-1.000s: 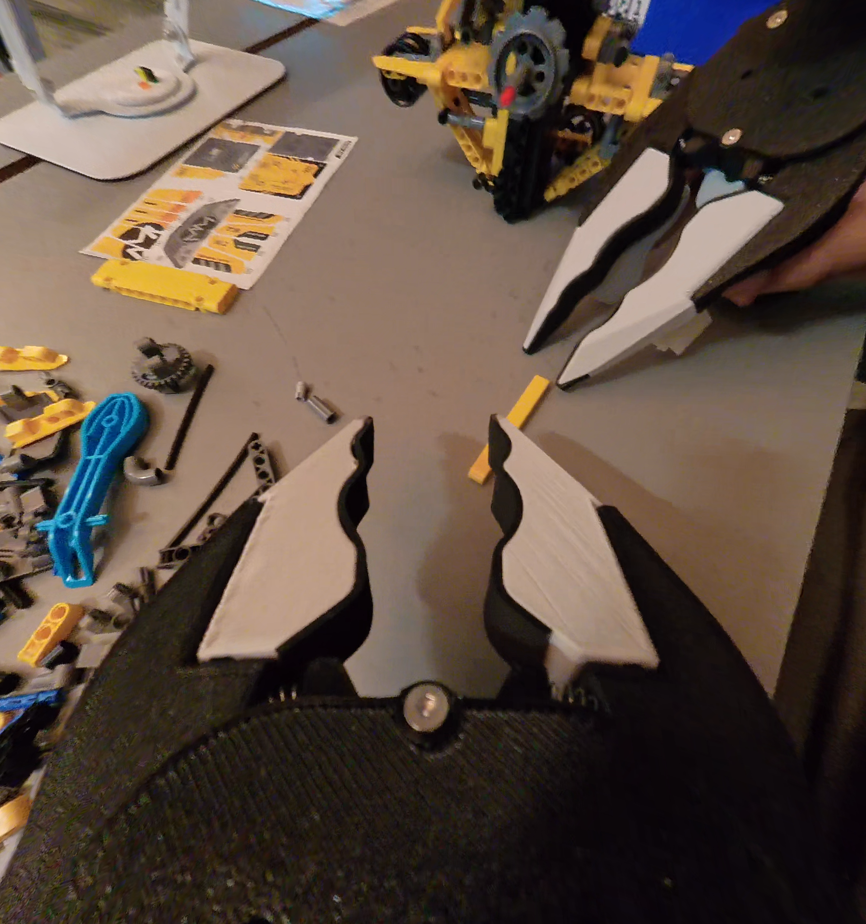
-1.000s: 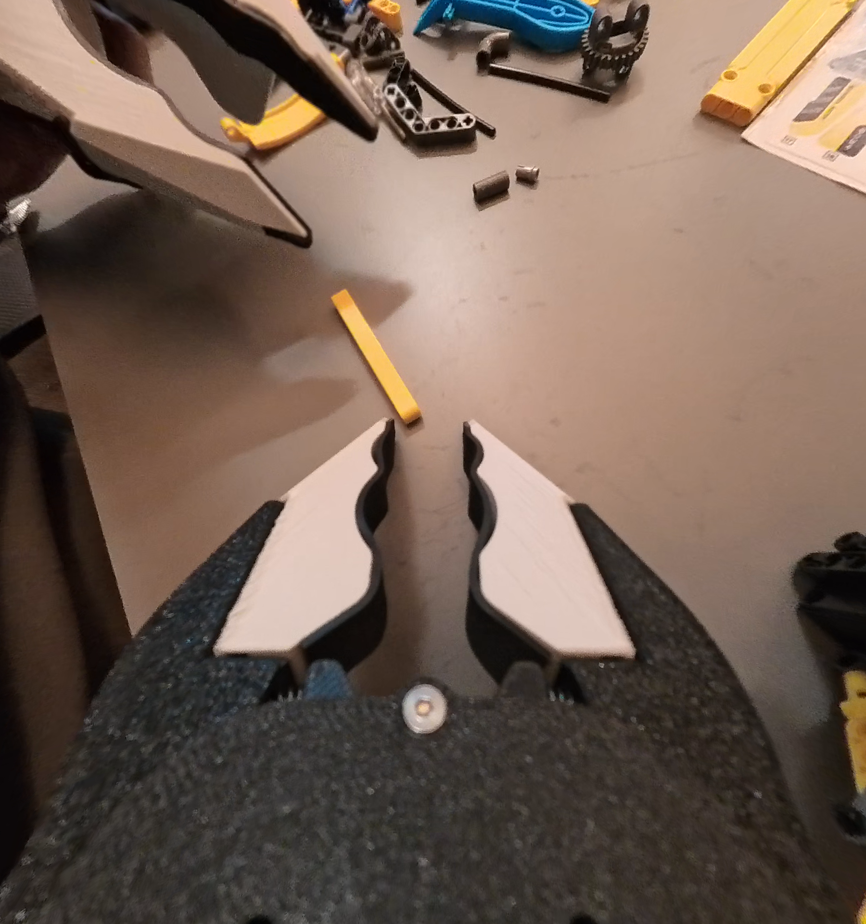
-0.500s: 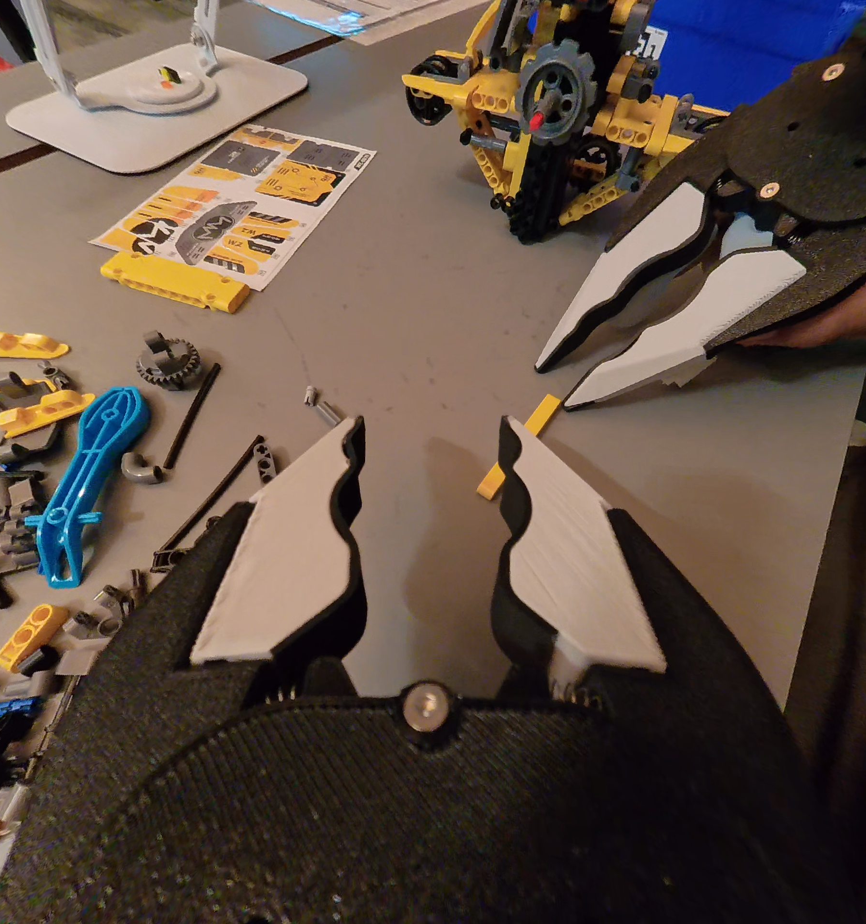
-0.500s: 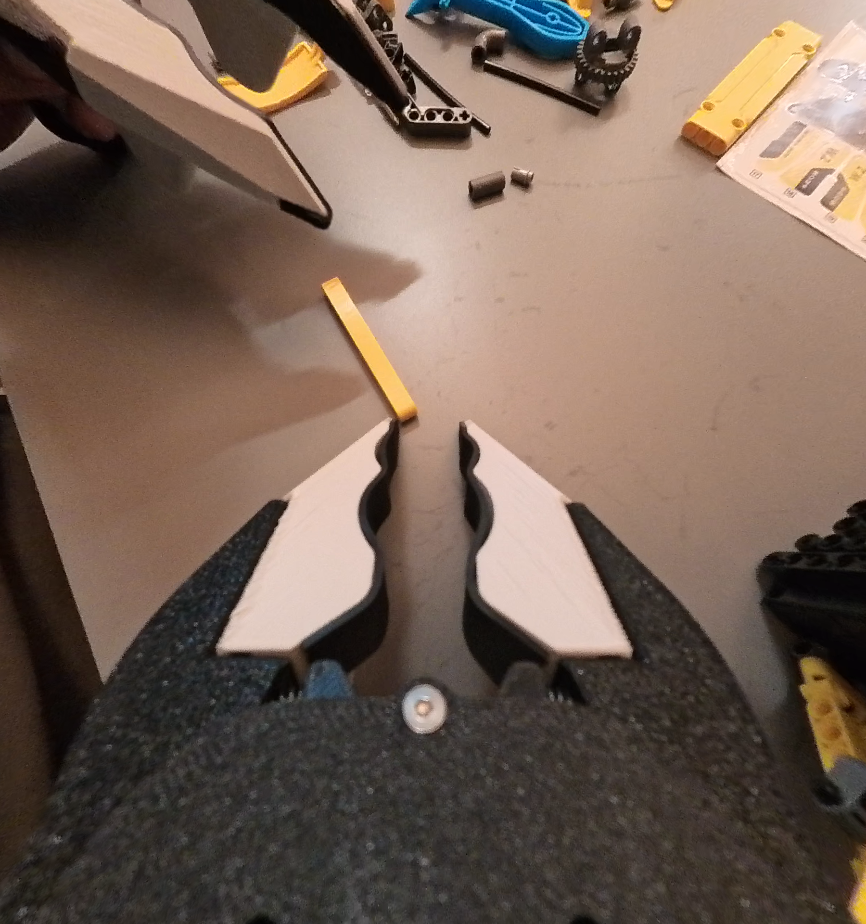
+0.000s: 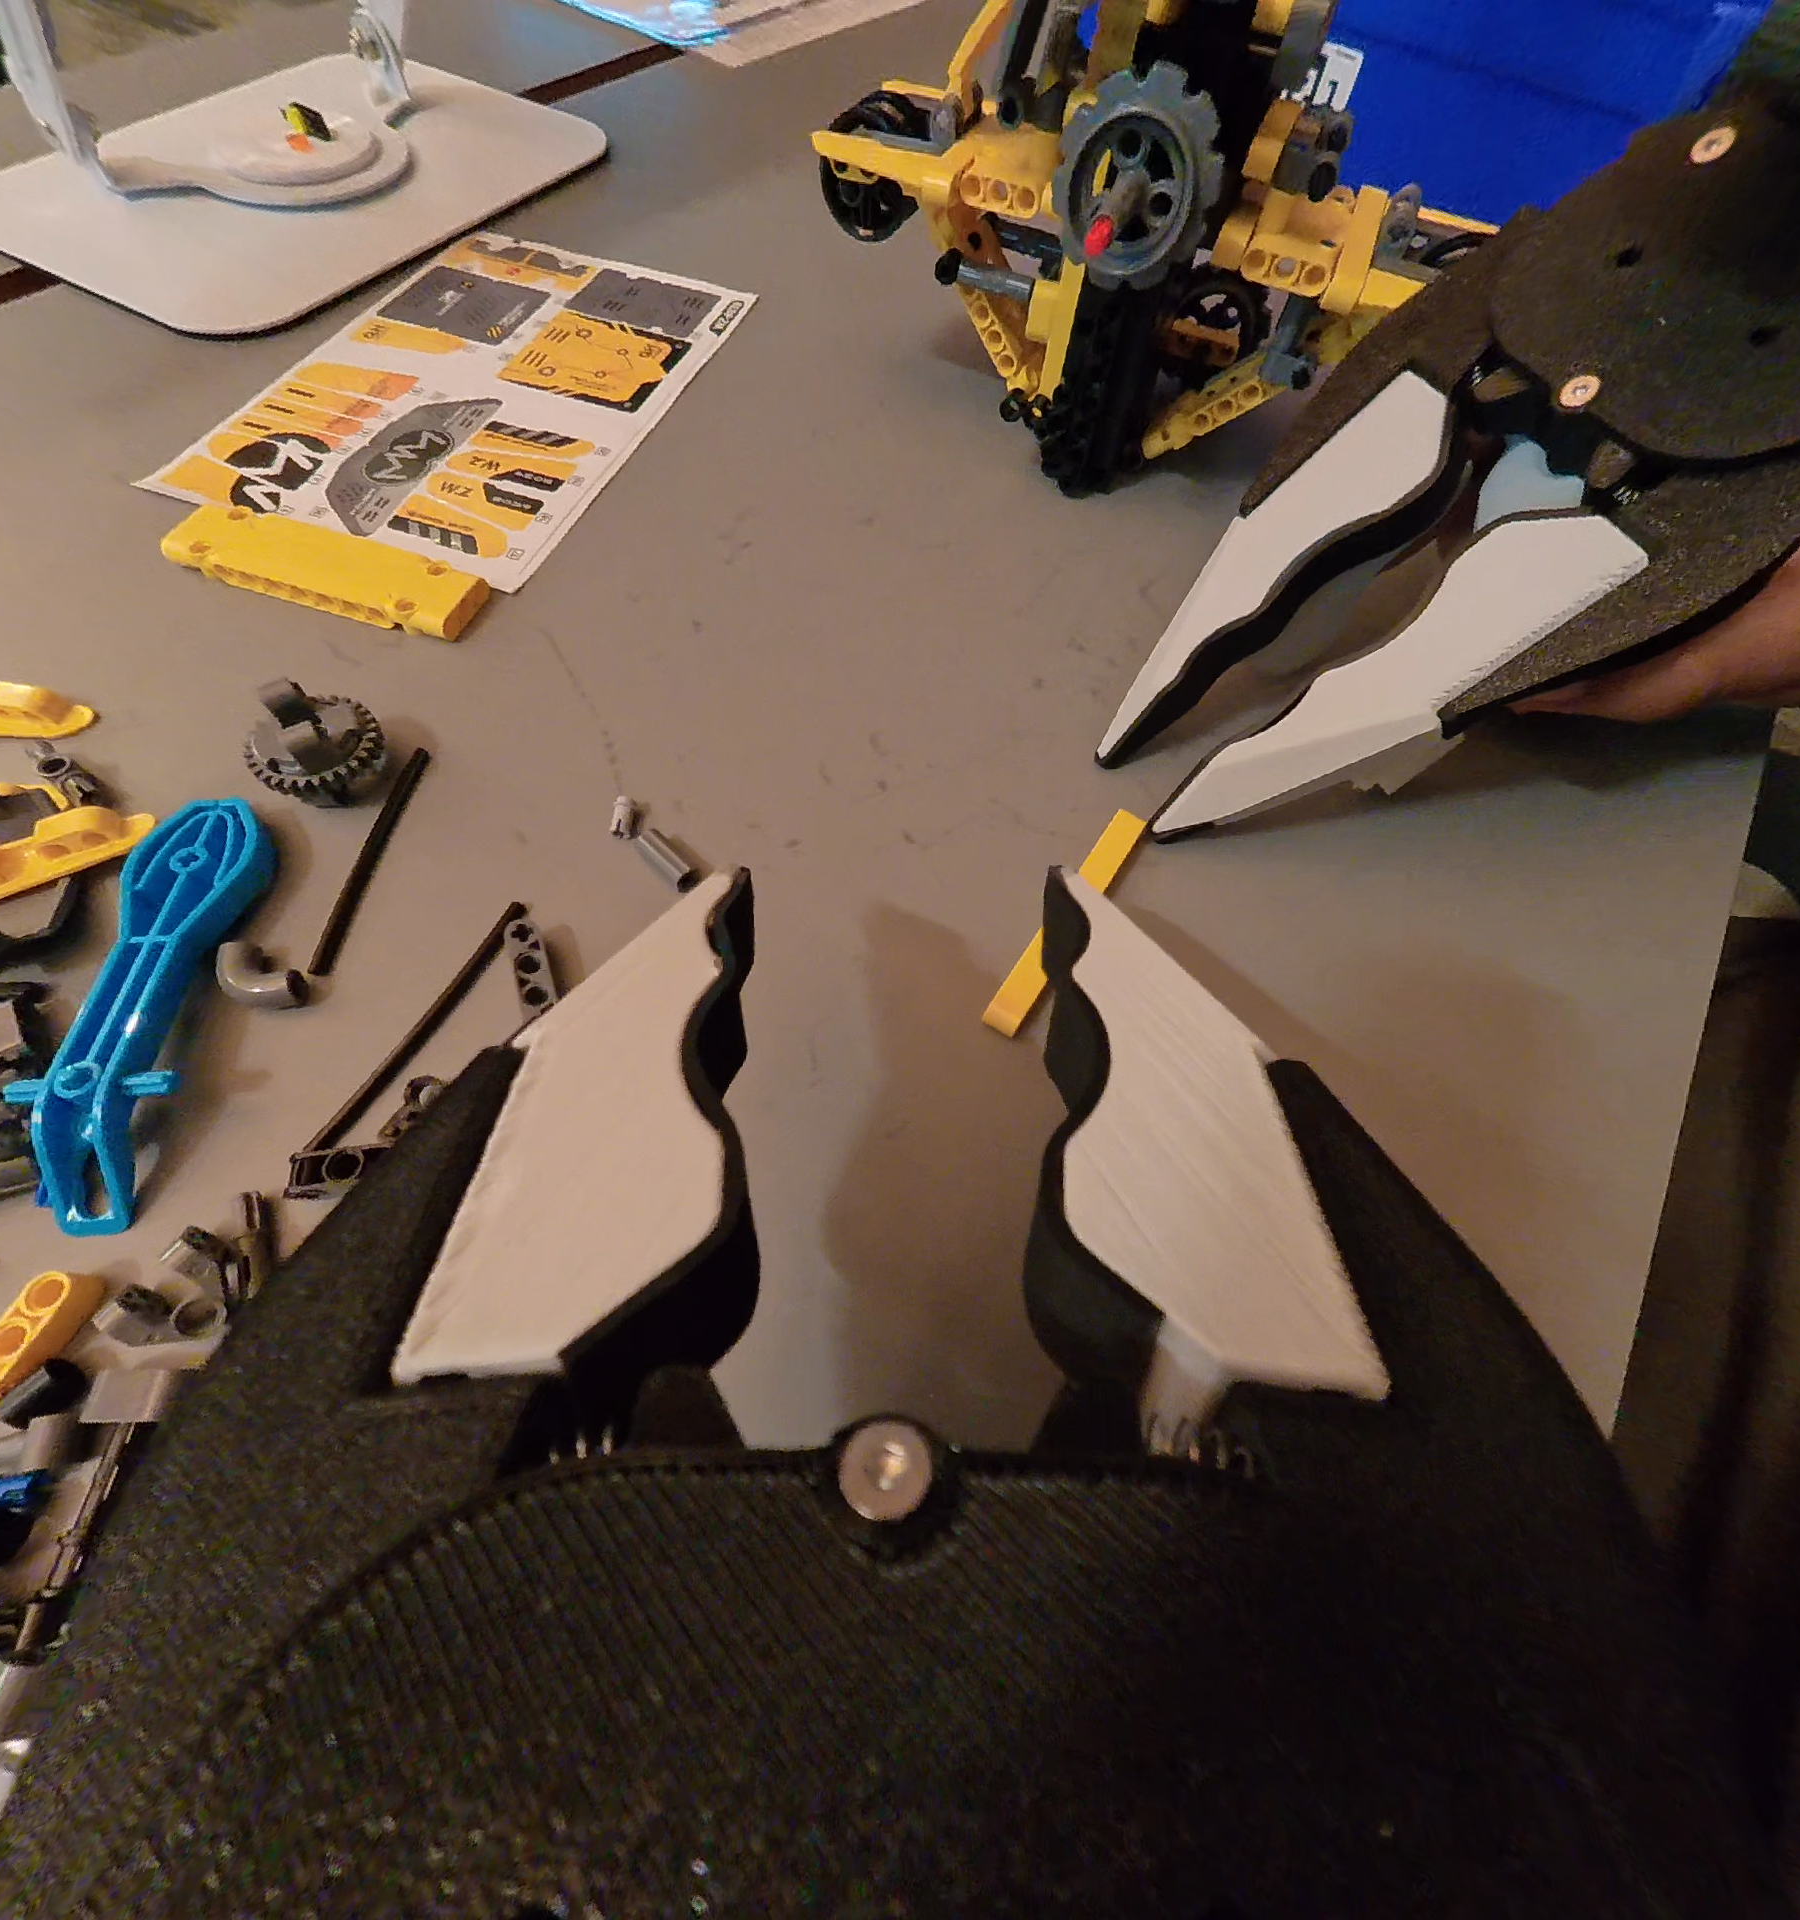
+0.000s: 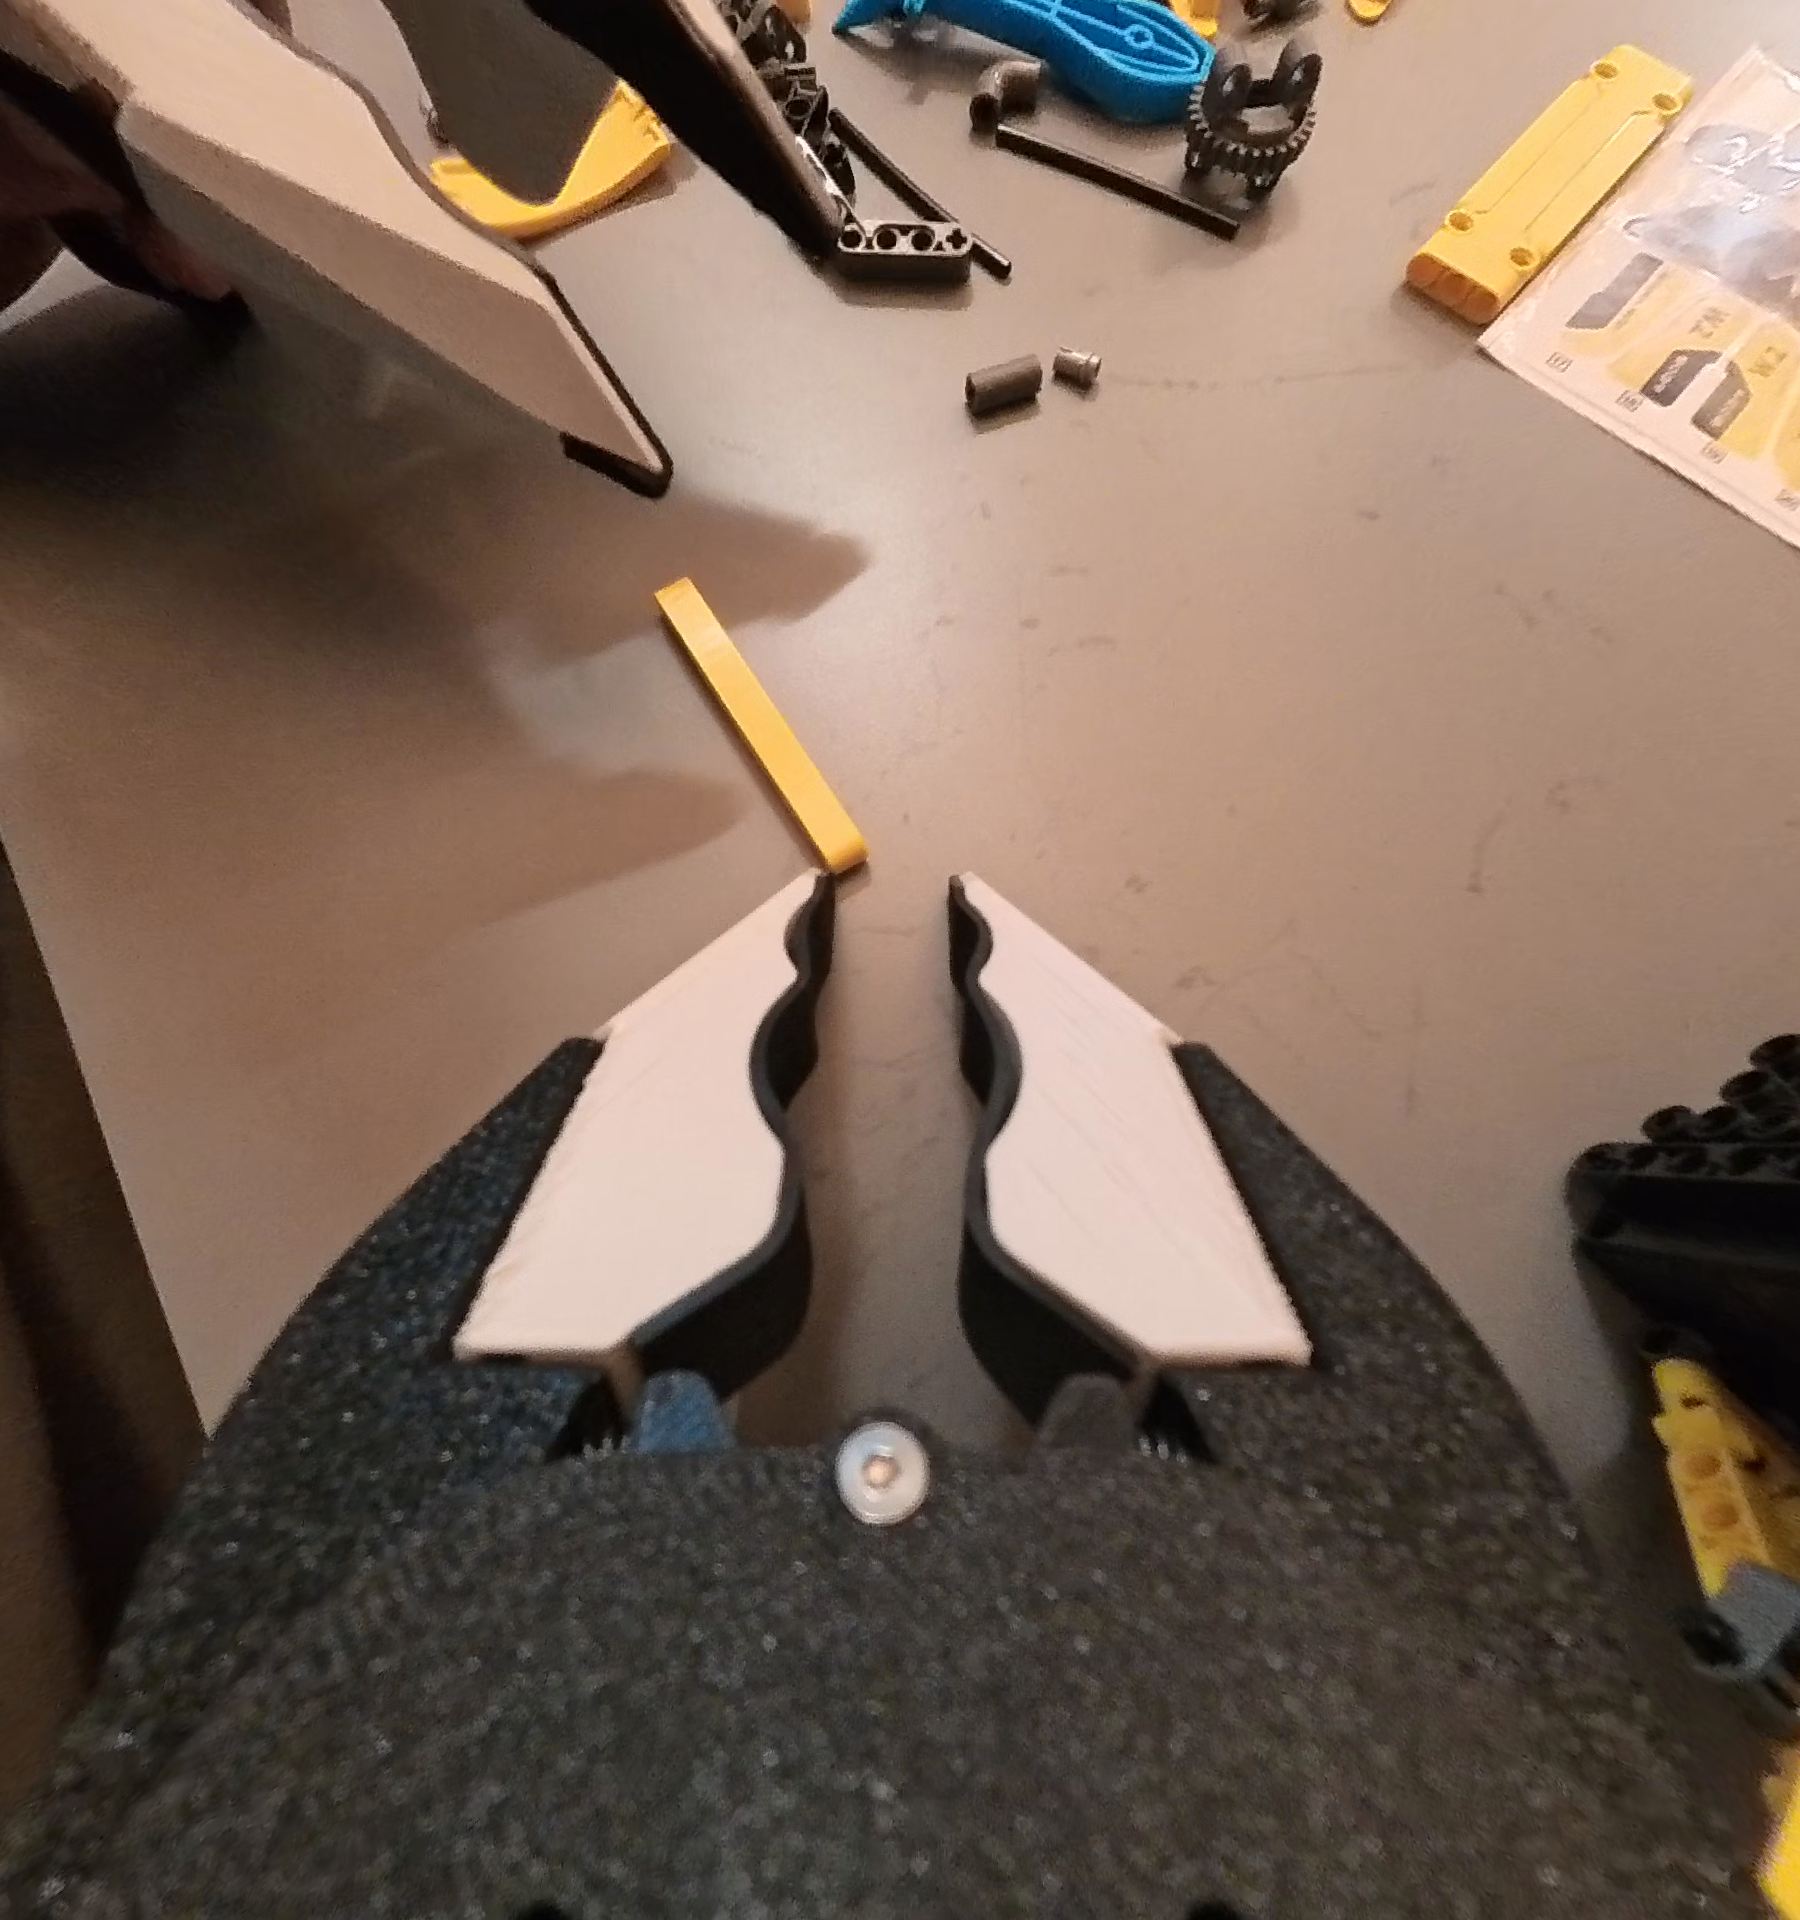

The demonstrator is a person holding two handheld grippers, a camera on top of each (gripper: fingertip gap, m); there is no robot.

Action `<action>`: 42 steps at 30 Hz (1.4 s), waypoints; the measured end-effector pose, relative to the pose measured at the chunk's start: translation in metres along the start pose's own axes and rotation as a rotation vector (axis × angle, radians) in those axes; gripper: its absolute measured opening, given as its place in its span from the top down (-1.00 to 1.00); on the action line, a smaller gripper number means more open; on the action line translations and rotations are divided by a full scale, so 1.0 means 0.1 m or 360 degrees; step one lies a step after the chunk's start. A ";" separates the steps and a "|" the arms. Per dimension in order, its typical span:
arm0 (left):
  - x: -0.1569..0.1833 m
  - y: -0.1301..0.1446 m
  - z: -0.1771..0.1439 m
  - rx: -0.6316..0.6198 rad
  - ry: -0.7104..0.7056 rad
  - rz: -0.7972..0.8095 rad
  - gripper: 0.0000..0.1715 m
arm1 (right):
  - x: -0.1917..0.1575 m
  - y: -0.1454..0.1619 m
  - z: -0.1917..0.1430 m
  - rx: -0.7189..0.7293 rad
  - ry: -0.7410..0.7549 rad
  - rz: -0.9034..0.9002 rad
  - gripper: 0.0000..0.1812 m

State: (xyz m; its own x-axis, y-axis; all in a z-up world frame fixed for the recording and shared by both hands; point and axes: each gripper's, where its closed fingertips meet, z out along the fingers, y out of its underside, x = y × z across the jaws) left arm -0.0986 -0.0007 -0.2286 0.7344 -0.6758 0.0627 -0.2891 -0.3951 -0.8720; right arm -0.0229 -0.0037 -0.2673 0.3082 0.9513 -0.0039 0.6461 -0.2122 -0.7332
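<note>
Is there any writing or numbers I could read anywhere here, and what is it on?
White sticker sheet with yellow, grey and black decals: carries short printed lettering and tiny numbers, which I do not copy out.
Small white tag behind the yellow and black brick-built model: marks too small to read.
Nothing else shows writing.

A thin yellow strip (image 6: 761,724) lies flat on the grey table (image 6: 1239,727), untouched.
</note>
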 end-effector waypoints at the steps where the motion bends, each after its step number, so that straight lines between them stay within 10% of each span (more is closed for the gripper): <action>1: 0.00 0.00 0.00 0.0002 0.0003 -0.0006 0.36 | 0.00 0.00 0.00 0.0000 0.0001 -0.0001 0.77; 42: -0.39 -0.10 -0.24 0.0058 -0.0205 -0.0140 0.40 | -0.01 0.00 -0.01 0.0004 -0.0011 0.0003 0.69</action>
State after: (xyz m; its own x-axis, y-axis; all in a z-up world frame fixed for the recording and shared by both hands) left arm -0.1392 0.0142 -0.2105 0.8292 -0.5534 0.0790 -0.1994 -0.4248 -0.8830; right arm -0.0230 -0.0043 -0.2667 0.3046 0.9524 -0.0102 0.6435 -0.2137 -0.7350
